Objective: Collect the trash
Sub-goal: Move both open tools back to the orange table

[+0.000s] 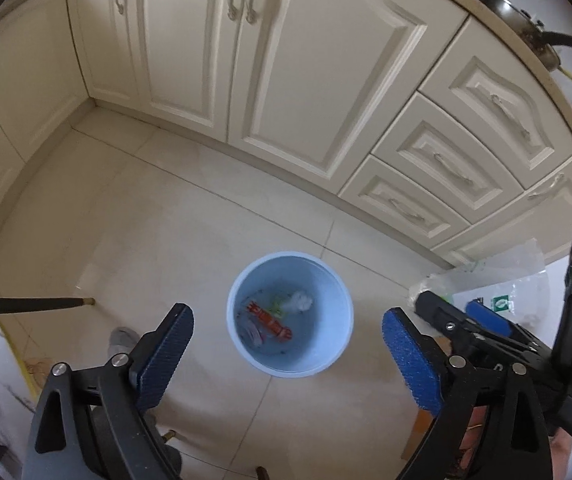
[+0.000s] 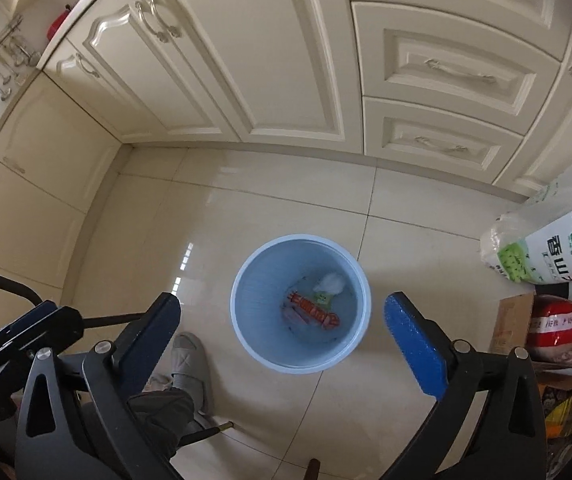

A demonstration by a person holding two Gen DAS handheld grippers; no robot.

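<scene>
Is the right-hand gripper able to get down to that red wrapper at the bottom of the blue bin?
Probably yes. The right gripper hangs open and empty above the blue bin, which has no lid, so the way down to the red wrapper looks free. The white wad beside it should not block it.

The right gripper (image 2: pixel 282 330), jaws wide, hangs over the blue bin (image 2: pixel 254 344).
</scene>
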